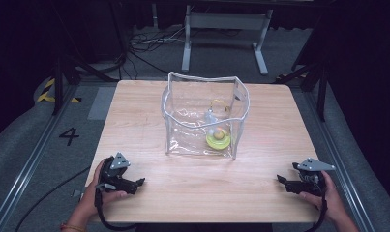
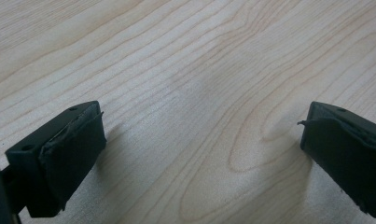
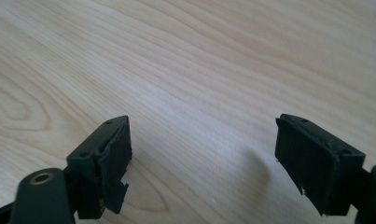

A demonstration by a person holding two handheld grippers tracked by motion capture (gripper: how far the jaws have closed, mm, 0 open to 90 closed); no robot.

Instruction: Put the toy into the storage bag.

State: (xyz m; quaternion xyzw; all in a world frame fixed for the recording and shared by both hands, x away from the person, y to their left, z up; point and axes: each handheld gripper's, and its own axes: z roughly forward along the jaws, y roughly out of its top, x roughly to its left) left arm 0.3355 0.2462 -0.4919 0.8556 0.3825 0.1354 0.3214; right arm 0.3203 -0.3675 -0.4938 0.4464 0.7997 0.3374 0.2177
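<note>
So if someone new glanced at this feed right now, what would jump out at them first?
The clear plastic bag standing open at the middle of the wooden table, with a yellow ring-shaped item lying inside at its bottom right. Then the two tongs resting near the table's front edge, the left tongs and right tongs, both open over bare wood and pointing inward.

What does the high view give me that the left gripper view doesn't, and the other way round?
The high view alone gives the clear bag standing mid-table with a yellow-green item inside, the person's hands, and the right gripper. The left gripper view alone gives a close look at the black pads, set wide apart with nothing between. Both share the left gripper and the wooden table.
</note>
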